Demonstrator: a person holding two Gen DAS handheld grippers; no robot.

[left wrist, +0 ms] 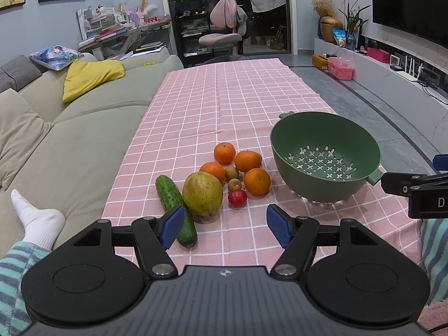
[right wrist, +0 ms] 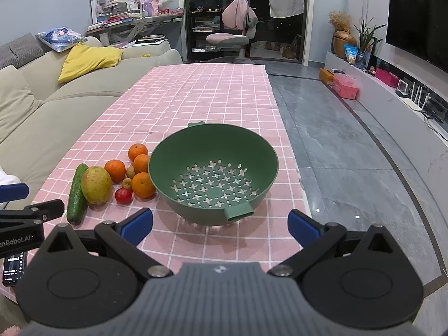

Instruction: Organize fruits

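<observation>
A pile of fruit lies on the pink checked cloth [left wrist: 218,98]: a yellow-green mango [left wrist: 202,194], a cucumber [left wrist: 175,208], several oranges [left wrist: 257,181], a red tomato [left wrist: 237,198] and two small brown fruits [left wrist: 234,184]. An empty green colander [left wrist: 324,154] stands to their right. My left gripper [left wrist: 225,228] is open and empty, just short of the mango and tomato. My right gripper [right wrist: 219,225] is open and empty, just short of the colander [right wrist: 212,173], whose handle [right wrist: 239,214] points at it. The fruit pile [right wrist: 96,185] lies to its left.
A beige sofa [left wrist: 70,128] with a yellow cushion [left wrist: 89,77] runs along the table's left side. The cloth's right edge drops to a grey floor [right wrist: 336,145]. A phone [right wrist: 14,268] lies at the near left. A low TV shelf [right wrist: 392,98] stands far right.
</observation>
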